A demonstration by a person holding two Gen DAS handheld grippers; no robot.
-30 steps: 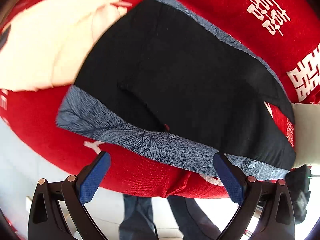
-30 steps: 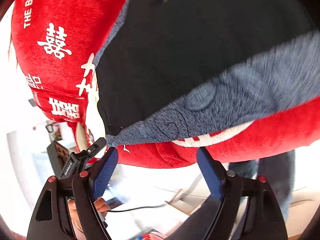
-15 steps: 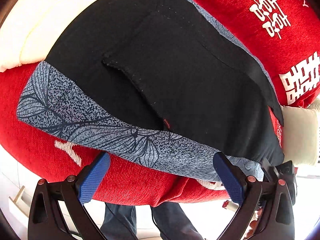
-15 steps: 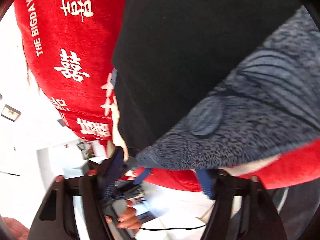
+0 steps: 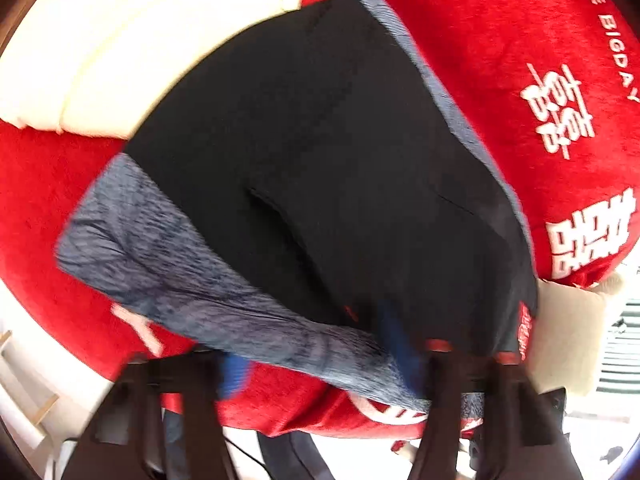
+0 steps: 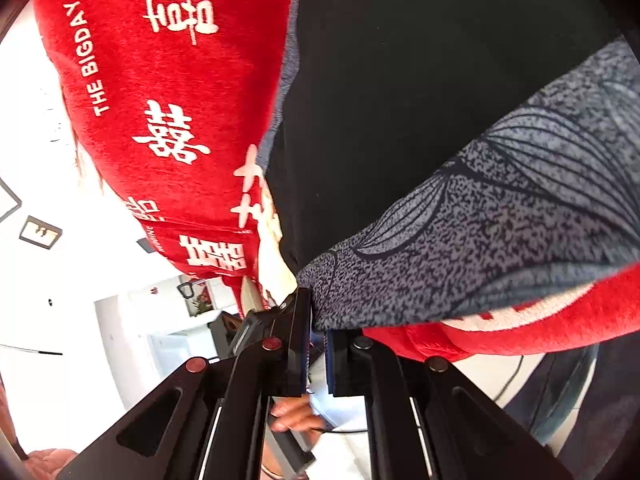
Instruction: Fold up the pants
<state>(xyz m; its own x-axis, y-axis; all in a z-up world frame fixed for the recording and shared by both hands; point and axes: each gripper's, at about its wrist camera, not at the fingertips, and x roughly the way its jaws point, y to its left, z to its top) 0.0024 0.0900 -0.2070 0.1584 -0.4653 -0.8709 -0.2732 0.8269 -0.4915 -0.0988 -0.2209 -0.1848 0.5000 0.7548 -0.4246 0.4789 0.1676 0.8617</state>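
Observation:
Black pants (image 5: 320, 168) with a grey leaf-print band (image 5: 192, 292) along the near edge lie on a red blanket (image 5: 520, 40). In the blurred left wrist view, my left gripper (image 5: 320, 360) has its blue pads half closed at the band's near edge; one pad lies over the band. In the right wrist view the pants (image 6: 420, 100) fill the upper right. My right gripper (image 6: 318, 344) is shut on the corner of the grey band (image 6: 500, 232).
The red blanket (image 6: 160, 100) carries white characters and hangs over the near edge. A cream cushion (image 5: 120, 52) lies at the far left, another cream piece (image 5: 568, 332) at the right. White floor and the person's legs show below.
My right gripper has closed on the corner of the grey band. My left gripper has moved up to the band's edge and its fingers have come closer together.

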